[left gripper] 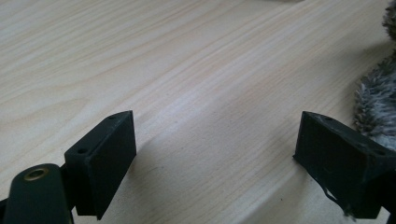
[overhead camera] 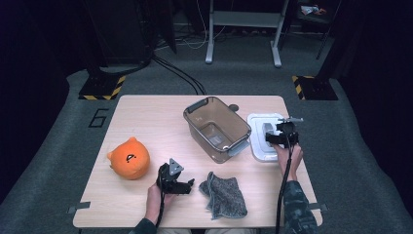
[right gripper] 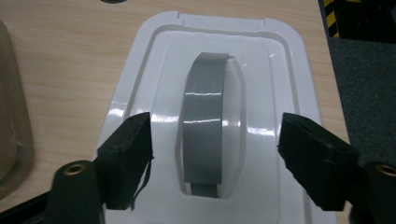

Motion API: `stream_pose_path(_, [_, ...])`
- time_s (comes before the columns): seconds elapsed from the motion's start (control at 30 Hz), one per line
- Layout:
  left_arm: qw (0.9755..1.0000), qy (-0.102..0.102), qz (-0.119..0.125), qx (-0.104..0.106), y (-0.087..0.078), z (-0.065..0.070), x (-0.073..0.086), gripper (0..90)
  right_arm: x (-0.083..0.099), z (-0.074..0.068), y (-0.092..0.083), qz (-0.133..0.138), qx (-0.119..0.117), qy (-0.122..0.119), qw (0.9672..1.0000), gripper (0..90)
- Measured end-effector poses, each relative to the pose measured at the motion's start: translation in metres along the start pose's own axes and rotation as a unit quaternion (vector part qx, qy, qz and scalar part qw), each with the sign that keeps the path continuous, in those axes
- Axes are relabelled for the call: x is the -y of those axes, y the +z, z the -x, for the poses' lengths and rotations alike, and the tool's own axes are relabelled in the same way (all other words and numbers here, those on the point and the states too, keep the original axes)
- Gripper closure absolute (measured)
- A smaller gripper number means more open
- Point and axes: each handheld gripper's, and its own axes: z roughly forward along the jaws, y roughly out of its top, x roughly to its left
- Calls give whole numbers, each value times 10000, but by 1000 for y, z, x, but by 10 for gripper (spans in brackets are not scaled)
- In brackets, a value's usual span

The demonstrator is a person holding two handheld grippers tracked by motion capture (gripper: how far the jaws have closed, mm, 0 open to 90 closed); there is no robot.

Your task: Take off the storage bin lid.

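Nearby, right hand-held gripper wide open astride lid handle, bin beside.

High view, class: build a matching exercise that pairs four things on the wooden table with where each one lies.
Things:
1. round orange plush toy
2. clear plastic bin
3. white plastic lid with grey handle
4. grey fuzzy cloth

Places:
a. near edge, beside the left gripper
b. right edge, under the right gripper
c. left part of the table
d. middle, towards the far edge

Pairs: 1-c, 2-d, 3-b, 4-a
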Motion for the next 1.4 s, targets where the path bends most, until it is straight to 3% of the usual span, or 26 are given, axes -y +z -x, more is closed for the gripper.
stream_pose_path(0.27, [10000,15,-3,9,0,0,0,121,24,4,-29,163,-126,-374,9991,142])
stream_pose_path(0.4, [10000,-20,-28,59,0,-1,0,121,44,3,-44,148,-243,-545,9981,102])
stream_pose_path(0.57, [10000,-70,-22,53,0,-2,0,120,73,-3,-59,222,-474,-595,9969,39])
stream_pose_path(0.67, [10000,-87,0,27,1,-1,0,120,90,-8,-60,130,-599,-642,9960,3])
stream_pose_path(0.97, [9999,-19,121,-10,-2,0,0,119,127,-14,-55,88,-560,-858,9947,0])
stream_pose_path(1.17, [9995,-38,316,-39,-16,-3,-4,119,134,-15,-51,120,-529,-1000,9935,0])
stream_pose_path(1.4, [9985,-88,503,177,-43,-11,-17,119,135,-15,-49,120,-596,-938,9937,0])
